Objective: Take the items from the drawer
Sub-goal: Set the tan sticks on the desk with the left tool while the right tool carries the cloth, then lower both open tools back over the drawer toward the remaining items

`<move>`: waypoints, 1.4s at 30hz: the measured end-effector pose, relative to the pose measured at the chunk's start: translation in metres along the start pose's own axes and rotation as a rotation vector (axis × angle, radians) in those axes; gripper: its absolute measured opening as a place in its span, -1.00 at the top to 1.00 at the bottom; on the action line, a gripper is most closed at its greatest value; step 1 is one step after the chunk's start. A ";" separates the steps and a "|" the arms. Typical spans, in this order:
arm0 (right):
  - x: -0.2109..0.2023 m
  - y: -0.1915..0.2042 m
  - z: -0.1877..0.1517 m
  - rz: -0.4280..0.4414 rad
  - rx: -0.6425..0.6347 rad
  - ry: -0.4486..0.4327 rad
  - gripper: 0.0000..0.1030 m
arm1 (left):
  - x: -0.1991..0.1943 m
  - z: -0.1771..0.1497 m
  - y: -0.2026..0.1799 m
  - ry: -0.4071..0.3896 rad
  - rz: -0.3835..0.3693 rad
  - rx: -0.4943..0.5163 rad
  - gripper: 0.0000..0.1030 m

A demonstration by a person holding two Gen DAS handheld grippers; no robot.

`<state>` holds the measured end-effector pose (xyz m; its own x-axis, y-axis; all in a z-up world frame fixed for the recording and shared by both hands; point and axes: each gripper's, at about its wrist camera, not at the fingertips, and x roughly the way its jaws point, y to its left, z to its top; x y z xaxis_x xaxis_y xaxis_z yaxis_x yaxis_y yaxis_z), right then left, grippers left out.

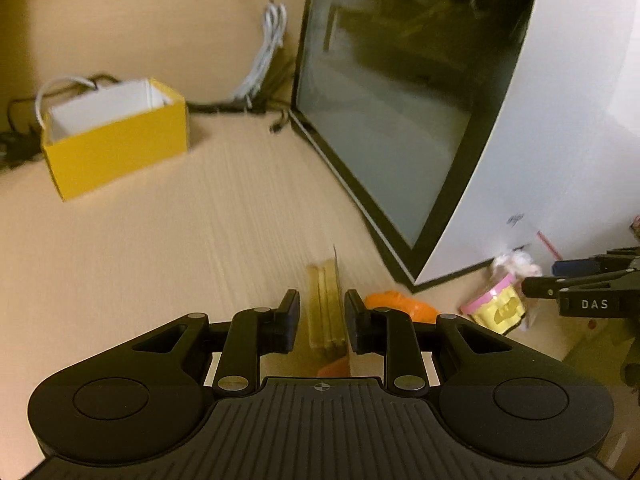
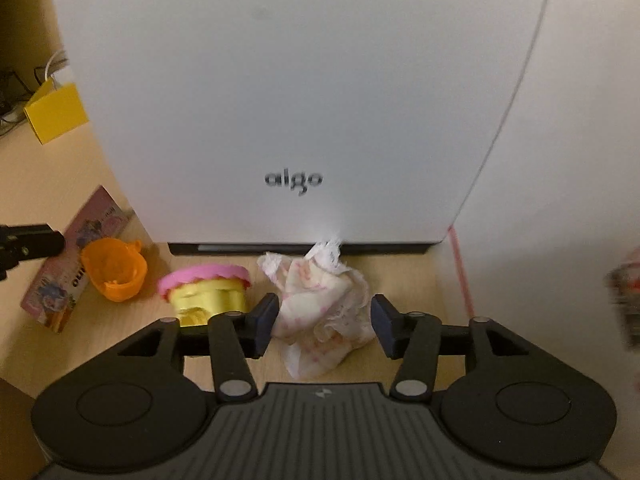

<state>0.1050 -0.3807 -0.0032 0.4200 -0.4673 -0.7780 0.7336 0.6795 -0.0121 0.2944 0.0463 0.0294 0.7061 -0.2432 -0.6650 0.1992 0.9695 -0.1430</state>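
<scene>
My left gripper (image 1: 321, 300) is shut on a flat pink picture box (image 1: 326, 320), seen edge-on between its pads; the right wrist view shows the box (image 2: 80, 248) tilted at the left. My right gripper (image 2: 325, 306) is open around a crumpled white-and-pink wrapper (image 2: 320, 304) that lies on the wooden table (image 1: 200, 260), and its pads do not press it. An orange cup (image 2: 116, 274) and a yellow tub with a pink lid (image 2: 208, 292) stand between the two grippers. No drawer is in view.
A white computer case (image 2: 280, 100) with a dark glass side (image 1: 380, 120) stands right behind the items. A yellow open box (image 1: 116, 140) and white cables (image 1: 264, 56) sit at the back left. A blurred packet (image 2: 624, 300) shows at the right edge.
</scene>
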 end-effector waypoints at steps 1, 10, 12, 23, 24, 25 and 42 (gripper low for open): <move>-0.009 0.000 0.000 -0.005 -0.001 -0.018 -0.05 | -0.006 0.001 0.000 -0.013 0.000 -0.004 0.48; -0.074 0.039 -0.026 0.108 -0.026 -0.065 -0.12 | -0.079 -0.039 -0.012 -0.030 -0.054 0.034 0.48; -0.086 0.047 -0.039 0.148 -0.026 -0.046 -0.12 | -0.087 -0.056 -0.013 0.008 -0.072 0.030 0.48; -0.070 0.094 -0.104 0.248 -0.137 0.190 -0.12 | -0.071 -0.128 -0.030 0.258 -0.115 0.050 0.48; -0.064 0.094 -0.111 0.238 -0.152 0.207 -0.12 | -0.070 -0.133 -0.031 0.274 -0.113 0.056 0.48; -0.057 0.097 -0.118 0.228 -0.167 0.228 -0.12 | -0.067 -0.137 -0.031 0.289 -0.113 0.058 0.48; -0.039 0.095 -0.154 0.195 -0.184 0.346 -0.12 | -0.050 -0.148 -0.018 0.375 -0.126 0.008 0.48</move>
<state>0.0760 -0.2113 -0.0705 0.3149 -0.1247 -0.9409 0.5376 0.8404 0.0686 0.1546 0.0455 -0.0430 0.3787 -0.3303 -0.8646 0.2747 0.9322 -0.2358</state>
